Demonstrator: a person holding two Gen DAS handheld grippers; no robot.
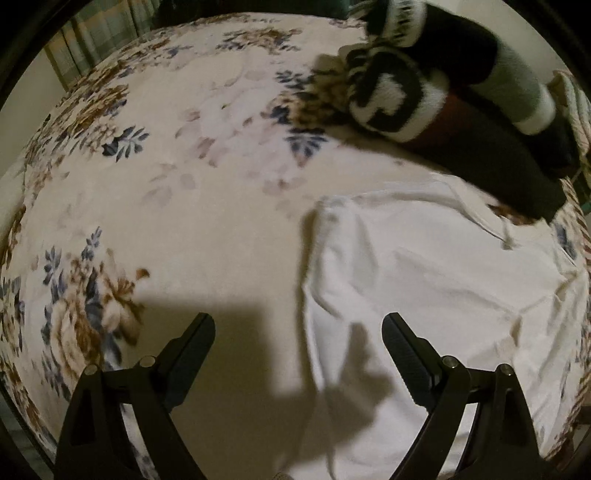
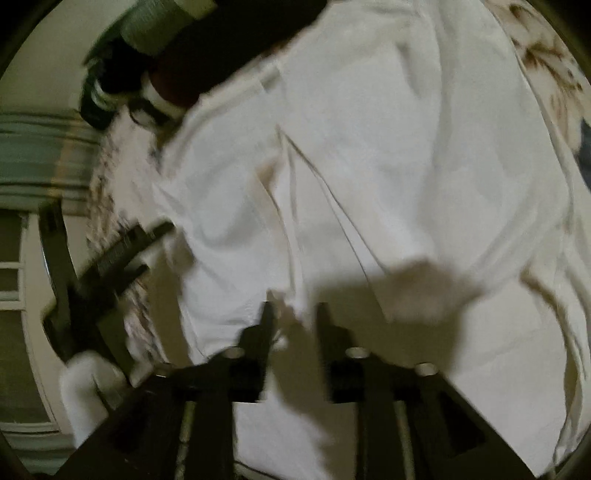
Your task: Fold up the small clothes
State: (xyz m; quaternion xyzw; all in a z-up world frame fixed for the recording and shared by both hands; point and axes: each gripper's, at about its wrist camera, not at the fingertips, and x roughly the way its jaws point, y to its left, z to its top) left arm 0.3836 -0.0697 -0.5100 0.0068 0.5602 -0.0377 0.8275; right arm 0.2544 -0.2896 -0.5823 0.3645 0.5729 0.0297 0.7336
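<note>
A white garment (image 1: 424, 280) lies creased on the floral bedspread (image 1: 166, 166); it also fills the right wrist view (image 2: 388, 166). My left gripper (image 1: 298, 325) is open and empty, held above the garment's left edge, right finger over the cloth. It also shows at the left of the right wrist view (image 2: 147, 247), held by a white-gloved hand. My right gripper (image 2: 295, 314) is nearly closed on a fold of the white garment; the view is blurred.
Rolled dark and striped knit clothes (image 1: 461, 92) lie at the far right of the bed, also in the right wrist view (image 2: 192, 55). Curtains (image 1: 103, 33) hang beyond the bed's far edge.
</note>
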